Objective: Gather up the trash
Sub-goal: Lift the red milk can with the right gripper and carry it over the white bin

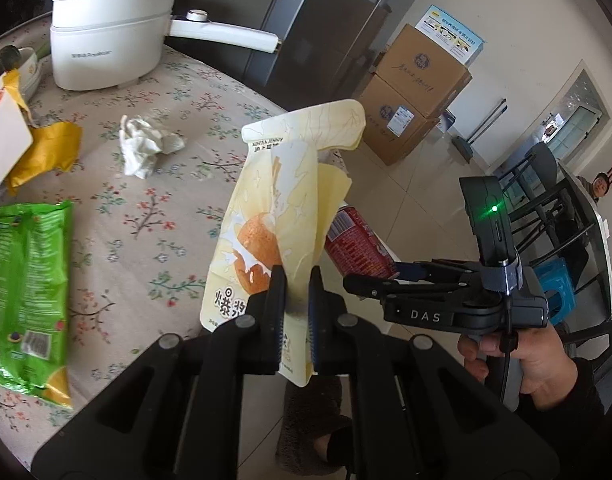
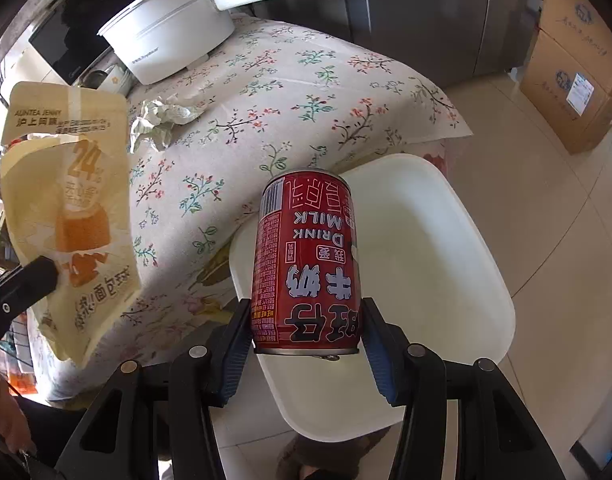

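From the left wrist, an empty yellow snack pouch [image 1: 281, 216] is seen pinched flat in the nearly closed left gripper [image 1: 297, 300], lifted clear of the floral tablecloth [image 1: 177, 208], apparently for disposal. A crumpled tissue [image 1: 145, 146] and green wrapper [image 1: 25, 280] are left lying farther left.

From the right wrist, a red milk can [image 2: 308, 264] is clamped upside down by the right gripper [image 2: 306, 336], jaws spread to its width, above a white bin [image 2: 446, 264], presumably for dropping.

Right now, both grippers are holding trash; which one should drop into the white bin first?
Right. The right gripper holds the red can directly above the white bin; the left gripper's yellow wrapper hangs over the table's edge.
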A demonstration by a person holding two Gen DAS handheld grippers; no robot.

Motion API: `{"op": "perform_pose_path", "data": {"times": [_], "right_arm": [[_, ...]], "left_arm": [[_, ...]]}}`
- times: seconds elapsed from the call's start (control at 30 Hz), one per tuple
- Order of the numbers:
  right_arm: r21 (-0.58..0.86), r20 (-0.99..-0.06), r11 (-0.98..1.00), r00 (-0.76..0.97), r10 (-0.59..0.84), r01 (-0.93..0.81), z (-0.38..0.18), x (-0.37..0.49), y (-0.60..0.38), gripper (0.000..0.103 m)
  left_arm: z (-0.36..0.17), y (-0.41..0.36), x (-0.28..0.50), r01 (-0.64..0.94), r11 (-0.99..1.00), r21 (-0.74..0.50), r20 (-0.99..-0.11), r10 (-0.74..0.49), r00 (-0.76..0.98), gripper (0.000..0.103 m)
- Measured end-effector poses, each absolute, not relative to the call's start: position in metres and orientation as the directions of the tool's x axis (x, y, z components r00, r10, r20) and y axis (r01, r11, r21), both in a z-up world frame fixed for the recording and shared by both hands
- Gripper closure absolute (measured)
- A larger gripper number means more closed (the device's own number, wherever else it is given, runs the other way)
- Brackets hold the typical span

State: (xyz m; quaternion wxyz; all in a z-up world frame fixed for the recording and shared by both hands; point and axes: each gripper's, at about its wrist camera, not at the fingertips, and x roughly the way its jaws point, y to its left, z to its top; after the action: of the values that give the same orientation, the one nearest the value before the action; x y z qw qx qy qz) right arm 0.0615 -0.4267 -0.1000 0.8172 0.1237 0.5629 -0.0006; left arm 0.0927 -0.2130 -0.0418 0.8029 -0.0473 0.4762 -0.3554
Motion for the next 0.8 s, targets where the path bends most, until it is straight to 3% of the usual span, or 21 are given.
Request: {"op": "perform_pose_path", "data": {"times": [0.37, 0.67, 0.8], "right_arm": [[0.203, -0.937, 0.946, 0.332, 0.112, 0.252, -0.122, 0.036, -0.479, 0.049], [0.202, -0.945, 0.926, 0.311, 0.099, 0.318, -0.134, 0.027, -0.507, 0.049], [0.197, -0.947, 0.926, 0.305, 0.096, 0.321, -0.135, 0.027, -0.508, 0.049]], "left_arm": [[-0.071, -0.281, 0.091, 0.562, 0.678, -0.474, -0.724, -0.663, 0.189, 0.092], [-0.097, -0.294, 0.091, 0.546, 0.702, -0.456, -0.768, -0.621, 0.158, 0.091], [-0.098, -0.293, 0.092, 0.546, 0.712, -0.441, -0.778, -0.607, 0.163, 0.085]]}}
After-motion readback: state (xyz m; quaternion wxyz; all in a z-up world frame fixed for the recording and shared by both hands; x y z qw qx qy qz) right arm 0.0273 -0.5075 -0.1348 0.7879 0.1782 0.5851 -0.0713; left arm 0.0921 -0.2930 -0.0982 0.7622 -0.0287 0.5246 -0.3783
